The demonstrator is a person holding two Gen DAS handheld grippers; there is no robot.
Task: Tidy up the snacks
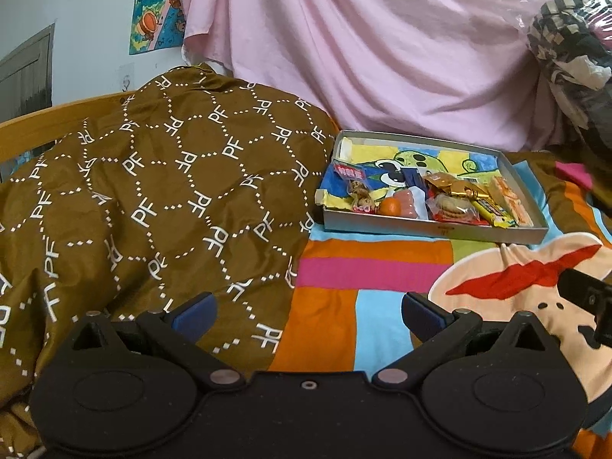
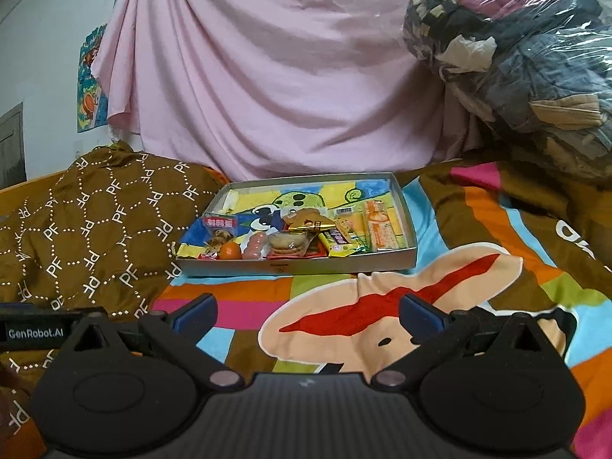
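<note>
A shallow grey tray (image 1: 440, 230) (image 2: 298, 266) with a cartoon lining lies on the colourful bedspread. Along its near side sit several snacks: a small orange (image 1: 390, 205) (image 2: 230, 251), a pink sausage pack (image 1: 411, 203) (image 2: 254, 248), a biscuit pack (image 1: 453, 205) (image 2: 287, 244), a yellow candy bar (image 1: 493, 212) (image 2: 338, 244) and an orange wafer pack (image 1: 510, 199) (image 2: 382, 227). My left gripper (image 1: 308, 311) hovers open over the bed, well short of the tray. Also open and empty, my right gripper (image 2: 308, 311) faces the tray's front wall from a distance.
A brown quilt with white PF lettering (image 1: 153, 199) (image 2: 88, 225) is heaped left of the tray. Behind hangs a pink sheet (image 1: 363, 46) (image 2: 267, 76). A plastic-wrapped bundle of clothes (image 2: 516, 57) (image 1: 570, 38) rises at the right. The striped cartoon bedspread (image 2: 382, 329) lies between grippers and tray.
</note>
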